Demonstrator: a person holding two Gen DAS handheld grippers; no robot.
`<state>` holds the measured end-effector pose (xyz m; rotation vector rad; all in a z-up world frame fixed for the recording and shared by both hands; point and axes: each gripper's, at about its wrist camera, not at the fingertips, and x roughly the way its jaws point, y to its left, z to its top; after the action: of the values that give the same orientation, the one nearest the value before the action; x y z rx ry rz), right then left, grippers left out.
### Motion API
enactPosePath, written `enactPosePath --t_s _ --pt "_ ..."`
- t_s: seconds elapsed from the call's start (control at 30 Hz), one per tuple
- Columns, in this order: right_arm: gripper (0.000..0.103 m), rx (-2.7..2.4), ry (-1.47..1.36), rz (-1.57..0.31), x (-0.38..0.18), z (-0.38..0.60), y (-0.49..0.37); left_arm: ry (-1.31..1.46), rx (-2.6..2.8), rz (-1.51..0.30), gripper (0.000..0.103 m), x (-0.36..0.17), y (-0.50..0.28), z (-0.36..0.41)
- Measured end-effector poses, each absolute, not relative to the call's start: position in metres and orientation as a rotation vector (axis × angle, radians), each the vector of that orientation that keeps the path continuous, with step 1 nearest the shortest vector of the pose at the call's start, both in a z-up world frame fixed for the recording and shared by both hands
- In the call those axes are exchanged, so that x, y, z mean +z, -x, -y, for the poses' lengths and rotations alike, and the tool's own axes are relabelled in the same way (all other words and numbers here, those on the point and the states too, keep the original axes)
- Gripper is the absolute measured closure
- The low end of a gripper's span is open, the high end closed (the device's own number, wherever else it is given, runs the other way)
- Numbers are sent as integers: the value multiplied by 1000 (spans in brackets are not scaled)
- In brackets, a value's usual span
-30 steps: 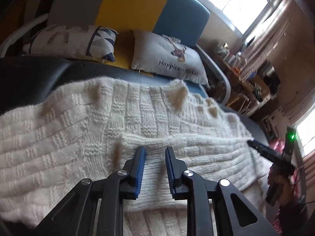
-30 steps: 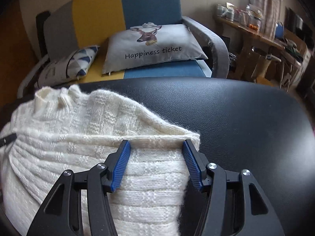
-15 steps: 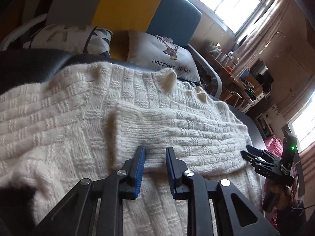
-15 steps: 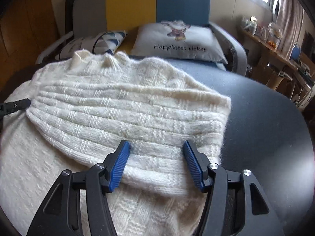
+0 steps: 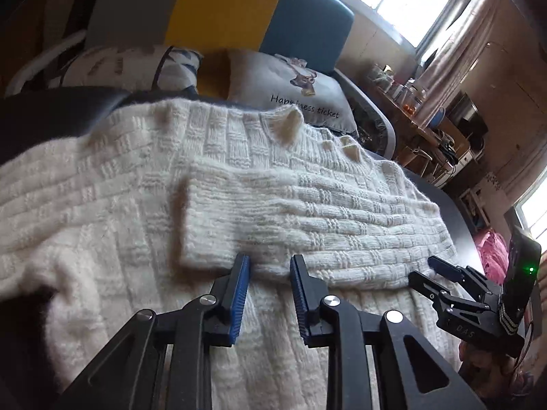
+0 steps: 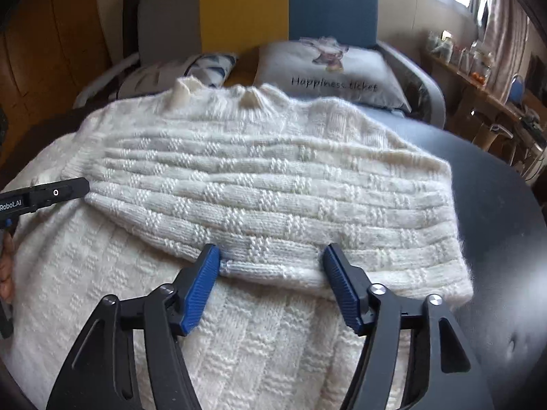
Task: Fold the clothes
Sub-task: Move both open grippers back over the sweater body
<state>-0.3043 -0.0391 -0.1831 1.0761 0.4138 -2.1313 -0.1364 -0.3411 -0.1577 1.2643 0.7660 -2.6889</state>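
Note:
A cream knit sweater (image 5: 102, 205) lies spread on a black table (image 6: 495, 222), collar toward the far side. One sleeve (image 6: 273, 198) is folded sideways across the body. My left gripper (image 5: 270, 263) sits at the sleeve's near edge by the cuff. Its jaws are opening, a narrow gap apart, and the sleeve's edge (image 5: 307, 212) just reaches between the tips. My right gripper (image 6: 271, 263) is farther along the same edge. Its jaws are opening wide and the edge lies flat between them. Each gripper shows in the other's view: the right gripper (image 5: 424, 270) and the left gripper (image 6: 68, 188).
Behind the table stands a grey, yellow and blue sofa (image 6: 246, 10) with a deer-print cushion (image 6: 328, 68) and a patterned cushion (image 5: 130, 65). A cluttered shelf (image 6: 478, 71) and windows are at the right. A hand (image 6: 5, 266) shows at the left edge.
Both grippers have drawn back toward the near side with the sleeve, which now lies across the sweater's body. The right jaws stand wider apart than before.

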Motion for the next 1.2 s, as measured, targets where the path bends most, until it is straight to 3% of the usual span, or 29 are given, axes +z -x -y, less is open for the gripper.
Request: enactPosePath --t_s 0.27,0.4,0.57,0.77,0.93,1.03,1.13,1.2 --pt "36 -2162 -1014 -388 -145 20 248 -1147 -2710 -806 77 -131 45 339" --pt "36 -2160 -997 -447 -152 20 211 -1216 -2644 -778 77 -150 18 332" --pt "36 -2142 -1027 -532 -181 25 185 -1205 -2658 -576 77 -159 2 317" --pt "36 -2146 -993 -515 -167 19 172 -1111 -2689 -538 75 -136 -26 308" --pt "35 -2149 -1002 -493 -178 7 165 -1194 -2633 -544 74 -163 -30 302" --pt "28 -2146 -1024 -445 -186 -2 168 -1151 -2660 -709 74 -160 -40 313" --pt "27 -2145 -1028 -448 -187 -1 170 -1060 -2657 -1061 74 -156 -58 347" --pt "26 -2150 -1023 -462 -188 0 168 -950 -2620 -1178 74 -151 -75 375"
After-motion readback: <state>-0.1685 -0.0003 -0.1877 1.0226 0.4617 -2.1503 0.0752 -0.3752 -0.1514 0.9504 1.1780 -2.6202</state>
